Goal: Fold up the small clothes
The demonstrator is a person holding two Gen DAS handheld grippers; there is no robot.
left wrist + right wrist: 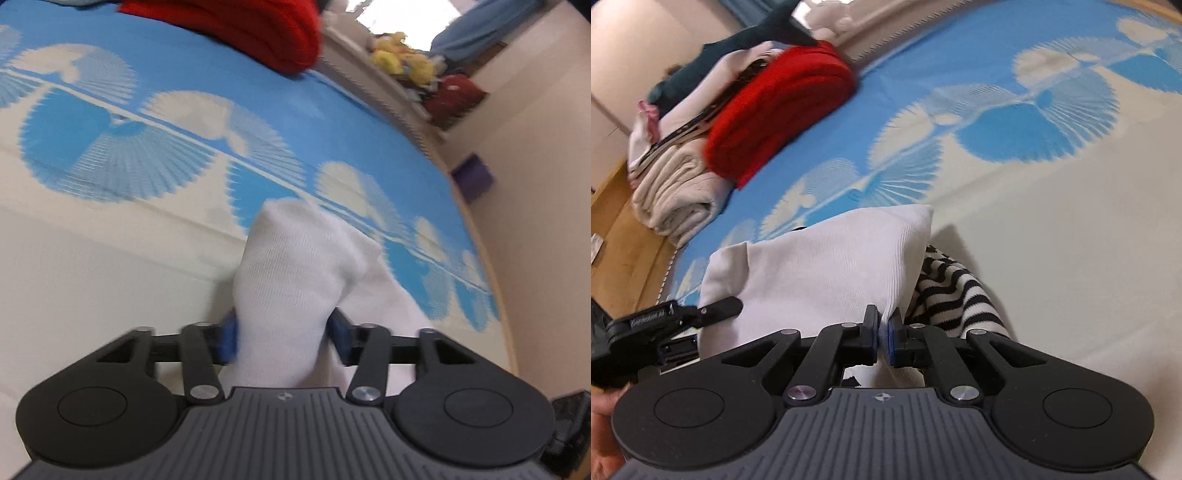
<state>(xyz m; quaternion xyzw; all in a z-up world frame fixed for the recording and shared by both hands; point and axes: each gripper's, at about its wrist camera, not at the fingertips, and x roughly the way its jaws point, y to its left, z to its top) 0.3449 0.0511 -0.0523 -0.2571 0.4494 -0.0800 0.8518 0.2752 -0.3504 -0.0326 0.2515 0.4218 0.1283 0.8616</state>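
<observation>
Right wrist view: white garment point(820, 258) edge is being pinched by the right gripper point(882, 334); left gripper point(282, 338), jaws straddling bunched white fabric, grip unclear.

Ahead of your tools the bedspread point(1052, 229) is lying bare and open on the right. A folded red garment point(775, 114) and cream stack point(672, 199) are blocking the far left edge.
</observation>
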